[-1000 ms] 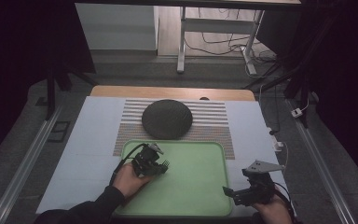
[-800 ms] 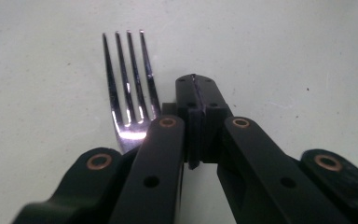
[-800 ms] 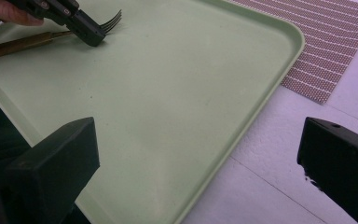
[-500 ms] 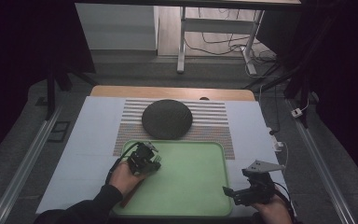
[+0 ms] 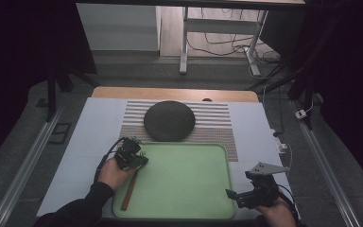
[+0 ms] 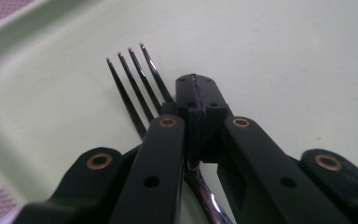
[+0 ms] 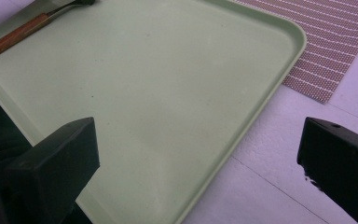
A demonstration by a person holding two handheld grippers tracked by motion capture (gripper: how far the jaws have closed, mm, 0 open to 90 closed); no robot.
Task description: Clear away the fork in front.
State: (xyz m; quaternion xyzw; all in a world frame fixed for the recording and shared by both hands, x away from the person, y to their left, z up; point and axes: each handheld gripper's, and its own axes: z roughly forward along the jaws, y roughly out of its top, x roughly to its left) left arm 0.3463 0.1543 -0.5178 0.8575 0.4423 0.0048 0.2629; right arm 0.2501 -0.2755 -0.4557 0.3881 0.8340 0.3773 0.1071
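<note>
A fork with a brown wooden handle (image 5: 128,191) lies along the left side of the green tray (image 5: 175,145). My left gripper (image 5: 141,159) is shut on the fork's metal neck. In the left gripper view the tines (image 6: 130,79) stick out to the left of the closed jaws (image 6: 195,86), just above the tray floor (image 6: 284,56). My right gripper (image 5: 230,194) rests at the tray's near right corner, open and empty. In the right gripper view its gripper (image 7: 200,140) frames the tray (image 7: 158,93), with the fork handle (image 7: 14,35) at the far corner.
A dark round dish (image 5: 169,120) sits on a striped placemat (image 5: 217,124) just beyond the tray. The placemat's corner (image 7: 326,46) lies past the tray rim in the right gripper view. A white sheet (image 5: 85,142) covers the table.
My left gripper has moved left across the tray with the fork, toward the tray's left edge. The wooden handle now shows below the hand. The right gripper has stayed still.
</note>
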